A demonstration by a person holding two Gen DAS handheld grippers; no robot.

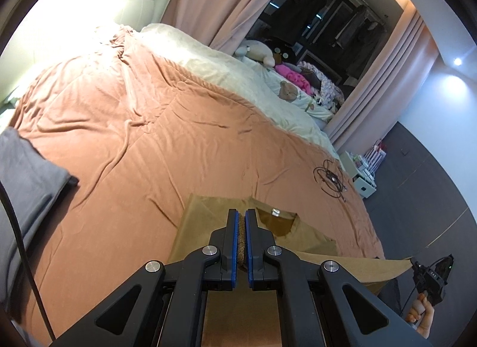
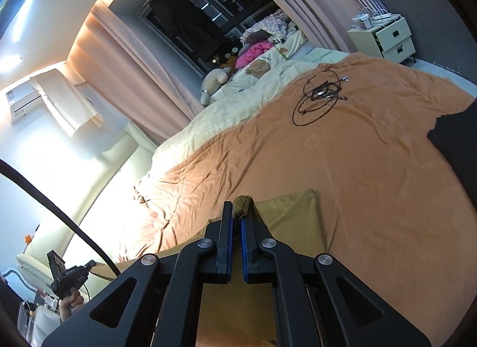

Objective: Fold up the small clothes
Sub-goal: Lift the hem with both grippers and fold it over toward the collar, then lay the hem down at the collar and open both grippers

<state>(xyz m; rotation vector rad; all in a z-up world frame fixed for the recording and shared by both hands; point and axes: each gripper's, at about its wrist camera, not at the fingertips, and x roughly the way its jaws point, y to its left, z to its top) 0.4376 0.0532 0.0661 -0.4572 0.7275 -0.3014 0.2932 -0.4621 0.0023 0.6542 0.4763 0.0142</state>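
Between the blue-padded fingers of the left gripper, a bunched edge of the olive-brown cotton T-shirt is pinched tight. The right gripper is likewise clamped on a ribbed wad of the same shirt, which pokes past its tips. Both grip the garment above the salmon-orange quilted bedspread, its collar and white label lying flat on that bedspread just ahead of the left gripper. Each hold looks narrow, so a fast swing could pull fabric free and drop one side. Uneven travel would skew the fold. Farther along the bedspread, the coiled black cable could snag a dragged hem.
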